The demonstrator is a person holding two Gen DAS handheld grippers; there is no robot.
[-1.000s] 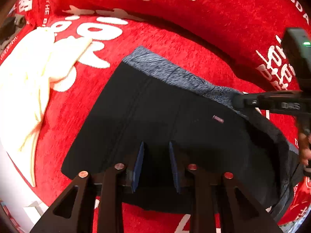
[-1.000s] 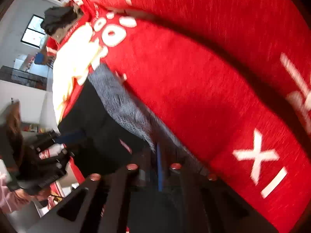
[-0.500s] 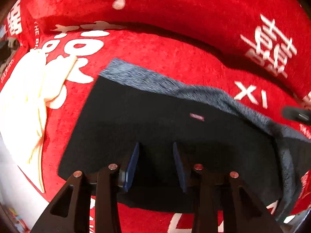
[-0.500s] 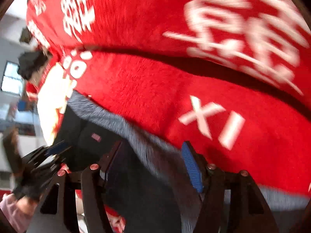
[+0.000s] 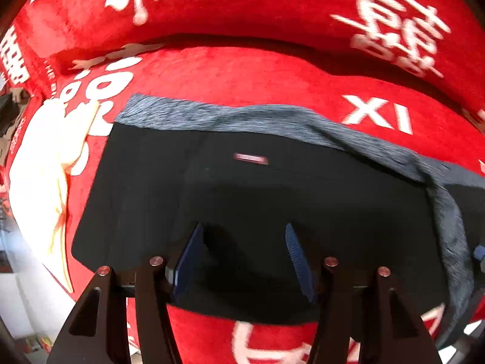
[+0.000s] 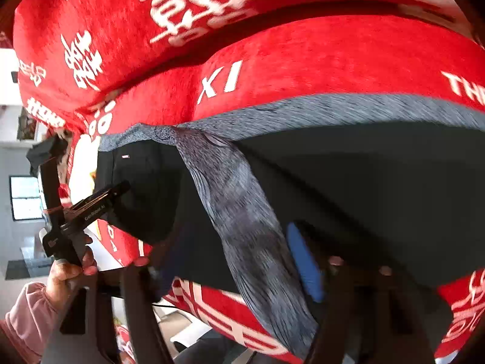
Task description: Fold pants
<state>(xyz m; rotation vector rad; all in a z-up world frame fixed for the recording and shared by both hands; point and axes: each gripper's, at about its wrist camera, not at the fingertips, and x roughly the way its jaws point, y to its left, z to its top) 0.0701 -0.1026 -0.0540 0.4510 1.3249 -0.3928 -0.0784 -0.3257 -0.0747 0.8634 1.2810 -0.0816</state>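
Black pants [image 5: 248,200] with a grey waistband [image 5: 230,118] lie flat on a red sofa seat [image 5: 242,75]. My left gripper [image 5: 242,251] is open and empty, just above the near edge of the black cloth. In the right wrist view the pants [image 6: 363,176] stretch across the seat, with a grey band [image 6: 242,209] folded over toward me. My right gripper [image 6: 233,257] is open, its fingers on either side of that grey band. The left gripper [image 6: 91,203] shows there too, in a hand at the left.
A cream garment [image 5: 45,166] lies on the seat left of the pants. The red sofa backrest [image 5: 272,6] with white lettering rises behind. The seat's front edge [image 6: 212,306] drops to the floor just below the right gripper.
My right gripper was shut on the grey waistband, then opened and let it go, and pulled back. My left gripper opened wider over the black cloth.
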